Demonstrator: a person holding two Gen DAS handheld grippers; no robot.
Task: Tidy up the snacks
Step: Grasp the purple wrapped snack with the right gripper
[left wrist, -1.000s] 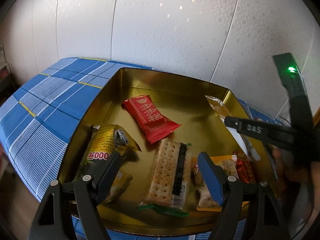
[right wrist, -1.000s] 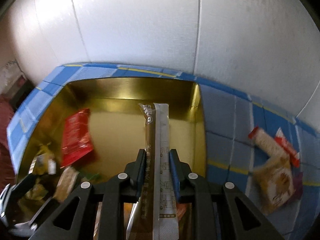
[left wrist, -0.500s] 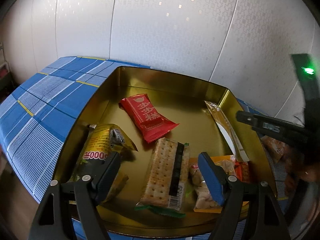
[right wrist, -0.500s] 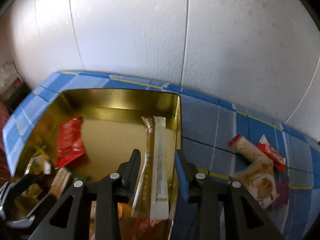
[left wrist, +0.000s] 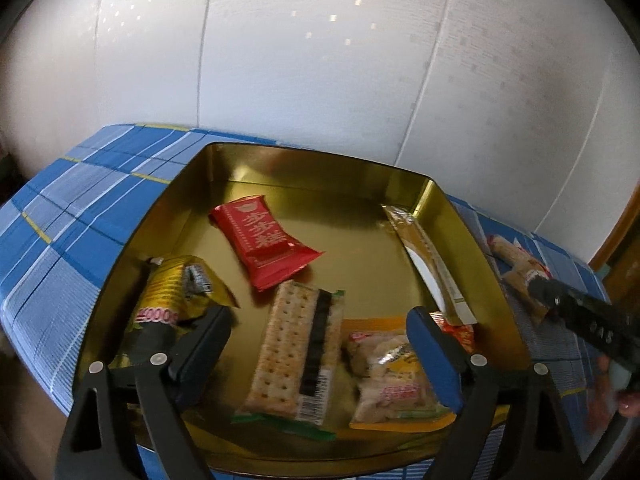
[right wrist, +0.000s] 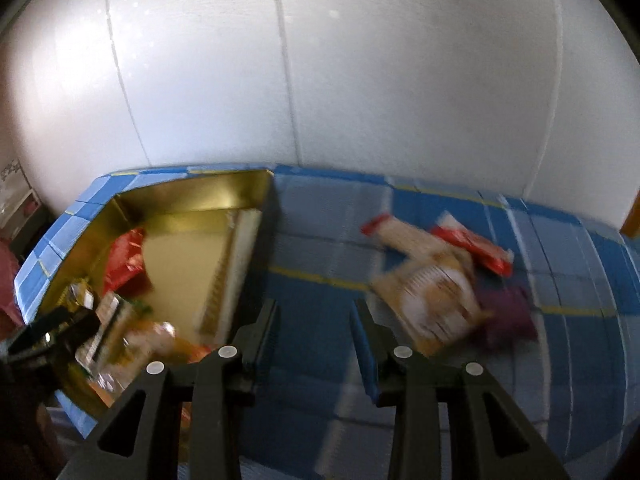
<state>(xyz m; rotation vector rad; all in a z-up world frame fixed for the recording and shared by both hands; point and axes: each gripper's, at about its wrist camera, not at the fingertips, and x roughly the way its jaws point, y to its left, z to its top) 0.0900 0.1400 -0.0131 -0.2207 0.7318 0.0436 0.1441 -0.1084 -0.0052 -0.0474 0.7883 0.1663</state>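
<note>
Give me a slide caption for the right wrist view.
Empty right gripper hovers over blue checked cloth, between gold tin tray and loose snack packets.

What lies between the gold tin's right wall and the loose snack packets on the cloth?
Only bare blue checked tablecloth, seen in the right wrist view, between gold tin and packets.

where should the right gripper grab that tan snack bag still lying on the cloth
Probably from above, across the narrower middle of the tan snack bag. It lies flat on the blue checked cloth, with red packets against its far end, so the near half is freer. The right gripper is empty.
</note>
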